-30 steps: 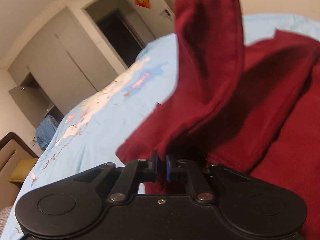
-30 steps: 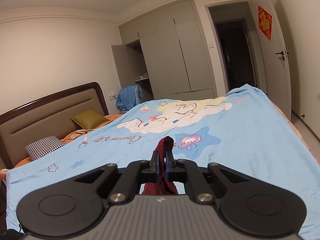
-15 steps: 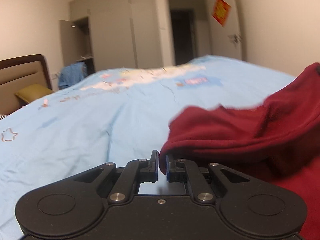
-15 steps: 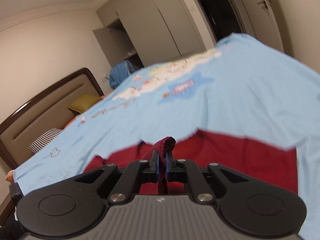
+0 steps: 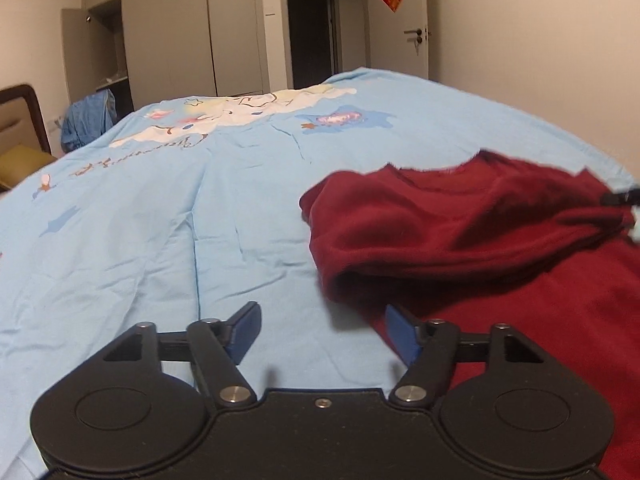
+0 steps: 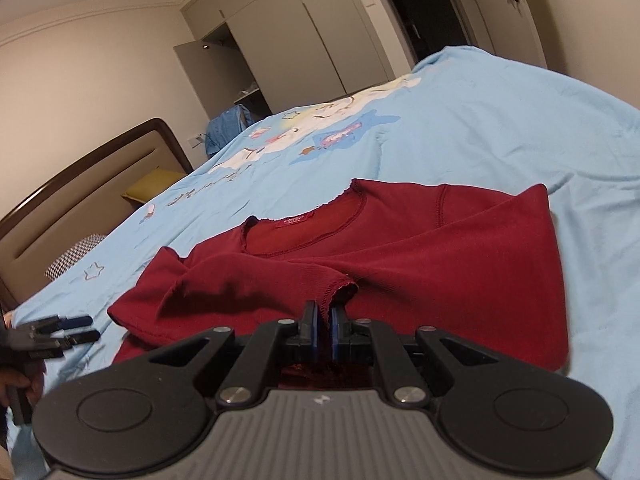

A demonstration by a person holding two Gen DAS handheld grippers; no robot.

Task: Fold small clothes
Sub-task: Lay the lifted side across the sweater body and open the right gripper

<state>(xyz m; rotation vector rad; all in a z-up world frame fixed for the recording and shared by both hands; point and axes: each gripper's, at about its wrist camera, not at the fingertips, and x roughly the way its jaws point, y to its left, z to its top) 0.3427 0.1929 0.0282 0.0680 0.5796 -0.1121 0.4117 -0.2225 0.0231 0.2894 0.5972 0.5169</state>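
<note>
A dark red long-sleeved top [image 6: 400,248] lies on the blue cartoon-print bedspread [image 5: 160,208], both sleeves crossed over its chest, as the left gripper [image 5: 322,330], moments ago clamped on cloth, hangs spread and empty while the right gripper [image 6: 323,330] stays pinched on a cuff [image 6: 340,284].

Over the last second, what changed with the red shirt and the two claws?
The left claw opened and let go of the red shirt, which dropped from hanging in the air to lying on the blue bedspread, sleeves folded across its front. The right claw came down with it and stays shut at a sleeve cuff; whether cloth is still pinched is unclear.
</note>
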